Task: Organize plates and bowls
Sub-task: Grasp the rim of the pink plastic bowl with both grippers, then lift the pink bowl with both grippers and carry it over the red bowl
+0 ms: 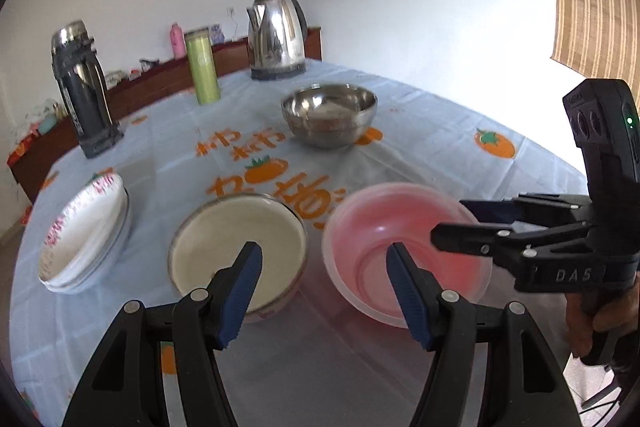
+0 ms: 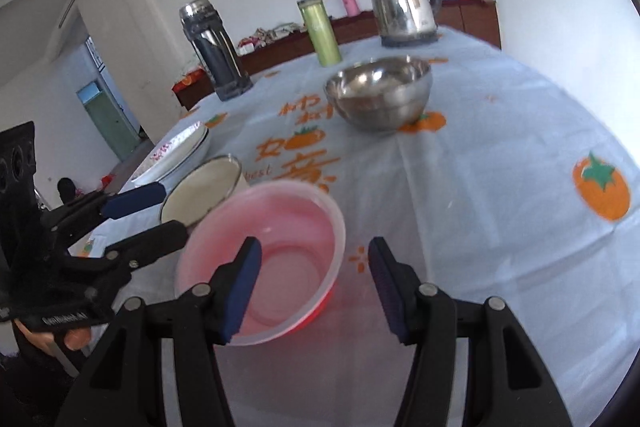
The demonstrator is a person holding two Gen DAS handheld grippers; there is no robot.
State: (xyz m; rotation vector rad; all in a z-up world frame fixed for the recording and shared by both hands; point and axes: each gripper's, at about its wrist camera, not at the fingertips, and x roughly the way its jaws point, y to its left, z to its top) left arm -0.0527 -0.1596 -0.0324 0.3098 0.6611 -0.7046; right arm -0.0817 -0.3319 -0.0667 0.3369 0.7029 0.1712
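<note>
A translucent pink bowl (image 1: 380, 219) (image 2: 288, 223) sits at the near side of the table, with a white bowl (image 1: 236, 247) (image 2: 204, 191) just left of it. Further left lies a stack of white plates with pink print (image 1: 86, 235) (image 2: 176, 151). A steel bowl (image 1: 330, 115) (image 2: 380, 91) stands behind them. My left gripper (image 1: 324, 267) (image 2: 170, 211) is open, one finger in front of each near bowl, holding nothing. My right gripper (image 2: 314, 267) (image 1: 450, 223) is open with the pink bowl's right rim between its fingers, pads not touching it.
A steel kettle (image 1: 276, 35), a green tumbler (image 1: 204, 67) and a dark thermos flask (image 1: 82, 83) stand at the table's far side. A brown cabinet (image 1: 160, 79) runs behind them. The tablecloth (image 2: 500, 167) drops off at the right edge. A hand (image 1: 600, 311) holds the right gripper.
</note>
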